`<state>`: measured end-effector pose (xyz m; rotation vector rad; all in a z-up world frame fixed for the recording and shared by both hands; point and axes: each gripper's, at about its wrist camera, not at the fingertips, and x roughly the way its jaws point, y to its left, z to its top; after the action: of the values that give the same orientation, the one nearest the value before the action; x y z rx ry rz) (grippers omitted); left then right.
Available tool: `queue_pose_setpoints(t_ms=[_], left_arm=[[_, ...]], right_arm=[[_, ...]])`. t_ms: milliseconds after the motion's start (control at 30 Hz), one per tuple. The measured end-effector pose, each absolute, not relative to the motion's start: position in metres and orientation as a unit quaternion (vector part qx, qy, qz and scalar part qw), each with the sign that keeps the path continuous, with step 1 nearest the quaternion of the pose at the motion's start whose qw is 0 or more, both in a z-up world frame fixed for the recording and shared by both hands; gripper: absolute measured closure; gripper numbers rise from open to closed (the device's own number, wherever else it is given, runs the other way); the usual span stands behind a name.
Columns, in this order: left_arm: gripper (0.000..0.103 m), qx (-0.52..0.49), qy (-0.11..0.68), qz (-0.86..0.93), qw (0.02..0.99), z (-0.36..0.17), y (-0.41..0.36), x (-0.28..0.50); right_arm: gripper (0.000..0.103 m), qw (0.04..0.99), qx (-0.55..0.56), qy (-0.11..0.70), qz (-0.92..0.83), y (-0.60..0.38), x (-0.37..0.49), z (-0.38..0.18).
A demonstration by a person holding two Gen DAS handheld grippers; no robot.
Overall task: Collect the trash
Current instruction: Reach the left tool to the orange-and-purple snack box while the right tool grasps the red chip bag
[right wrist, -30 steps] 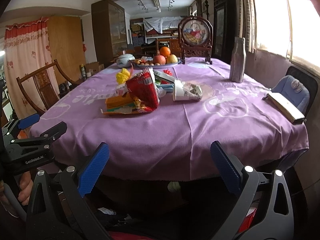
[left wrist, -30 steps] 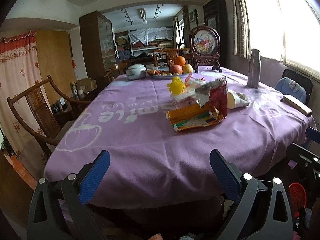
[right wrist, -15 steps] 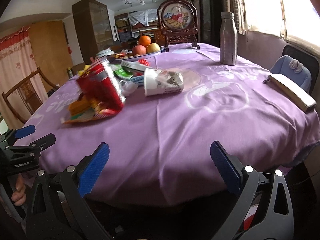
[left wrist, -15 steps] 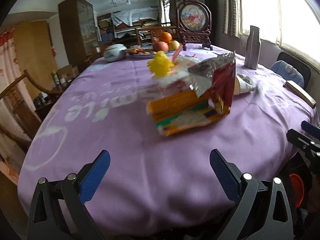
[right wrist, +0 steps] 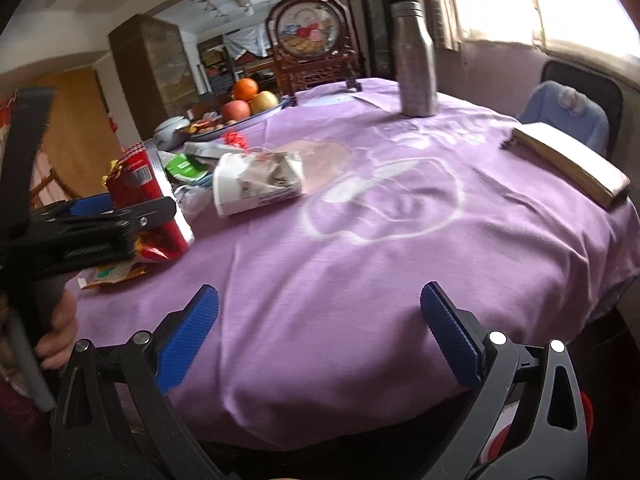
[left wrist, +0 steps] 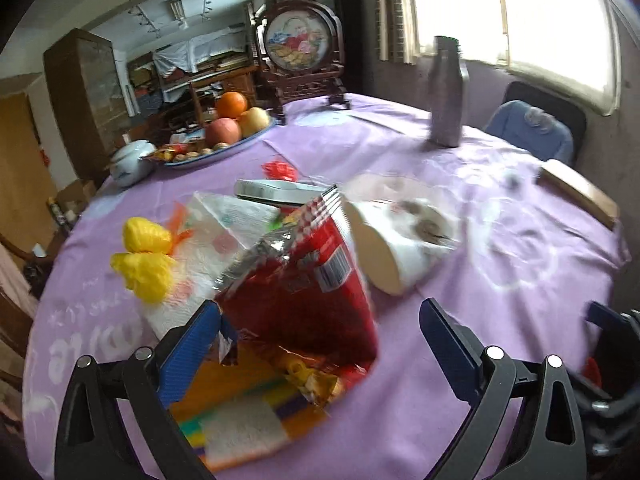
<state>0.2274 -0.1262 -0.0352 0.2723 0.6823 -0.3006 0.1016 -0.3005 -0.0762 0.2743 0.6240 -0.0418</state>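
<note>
Fruit plate (left wrist: pixel 224 152) holds orange (left wrist: pixel 231 105) and apples (left wrist: pixel 223 129).

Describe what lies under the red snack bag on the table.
Under the red snack bag lies an orange wrapper with coloured stripes, on the purple tablecloth. Whatever the bag covers further back is hidden.

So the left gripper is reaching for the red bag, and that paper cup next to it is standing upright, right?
Not quite. The left gripper is indeed open around the red bag, but the paper cup lies on its side on the purple cloth, with crumpled trash stuffed in it. The right wrist view shows this best.
</note>
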Motion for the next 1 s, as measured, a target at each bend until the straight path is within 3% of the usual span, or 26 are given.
queue_pose_setpoints(t_ms=[367,633,1000], left_arm=[[0.006,0.059,0.339,0.009,0.939,-0.022,0.032,0.217],[0.006,0.161,0.362,-0.110,0.912,-0.058,-0.014,0.215],[0.006,0.159,0.423,-0.286,0.845,-0.074,-0.091,0.211]], right_arm=[[0.006,0.942,0.127,0.310,0.029,-0.280,0.120,-0.076],[0.007,0.941,0.092,0.323,0.039,-0.259,0.122,-0.075],[0.007,0.942,0.114,0.315,0.026,-0.278,0.114,-0.074]])
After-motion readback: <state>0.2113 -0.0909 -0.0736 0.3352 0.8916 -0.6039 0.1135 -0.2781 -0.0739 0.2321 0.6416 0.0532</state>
